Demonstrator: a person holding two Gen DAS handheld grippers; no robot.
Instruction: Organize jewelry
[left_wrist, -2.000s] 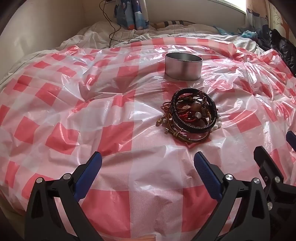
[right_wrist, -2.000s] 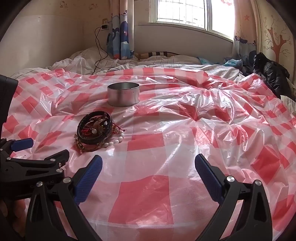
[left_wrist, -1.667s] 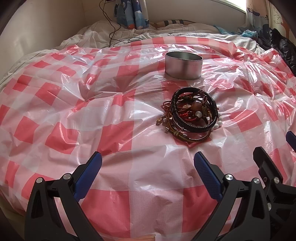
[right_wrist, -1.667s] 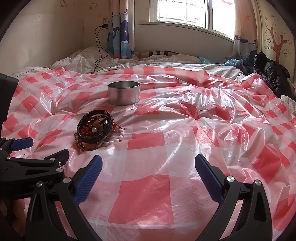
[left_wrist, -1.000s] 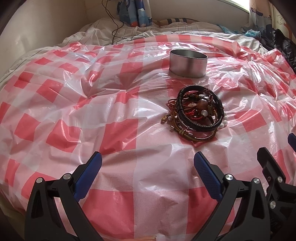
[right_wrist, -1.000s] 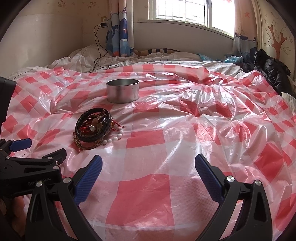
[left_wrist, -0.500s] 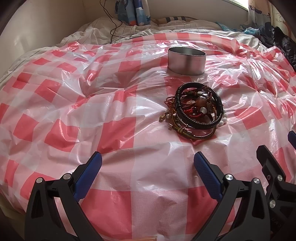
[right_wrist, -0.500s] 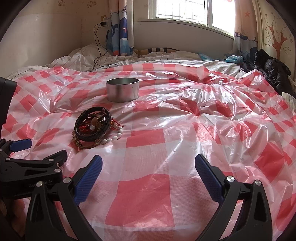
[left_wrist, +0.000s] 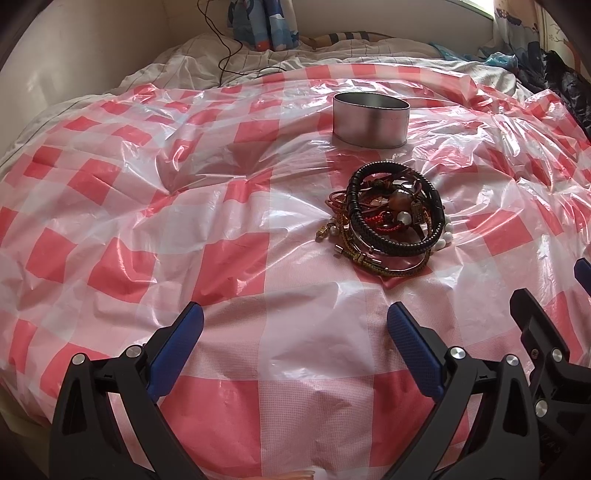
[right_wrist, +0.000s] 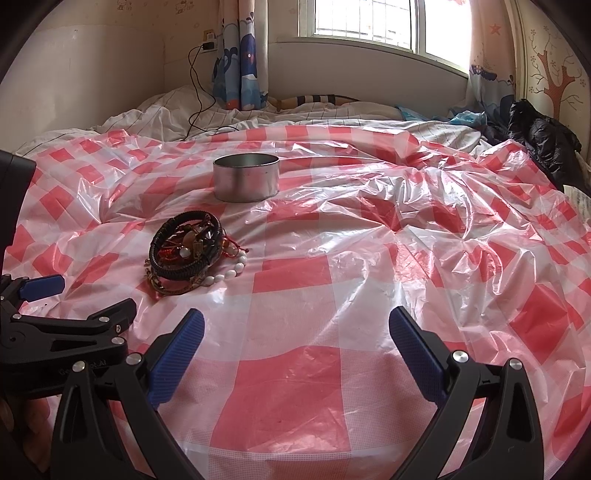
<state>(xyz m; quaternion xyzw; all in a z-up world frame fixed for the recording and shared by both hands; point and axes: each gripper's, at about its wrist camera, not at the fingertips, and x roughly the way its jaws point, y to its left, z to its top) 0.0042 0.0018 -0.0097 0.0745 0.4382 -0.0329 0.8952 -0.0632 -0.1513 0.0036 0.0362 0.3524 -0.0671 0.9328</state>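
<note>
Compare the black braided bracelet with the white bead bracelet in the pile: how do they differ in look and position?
The black braided bracelet is a thick dark cord ring lying on top of the pile; the white bead bracelet is a string of small pale beads, mostly buried, poking out at the pile's edge. The black one shows as a full loop, the white one only as a short arc. Both lie in one tangle on the checked plastic sheet, near the metal tin, untouched by either gripper.

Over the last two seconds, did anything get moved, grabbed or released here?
Nothing was taken hold of or let go. Both cameras drifted slightly, so the view shifts a little, but the left gripper and right gripper stay open and empty above the plastic sheet. The bracelet pile lies where it was, in front of the tin, apart from it.
</note>
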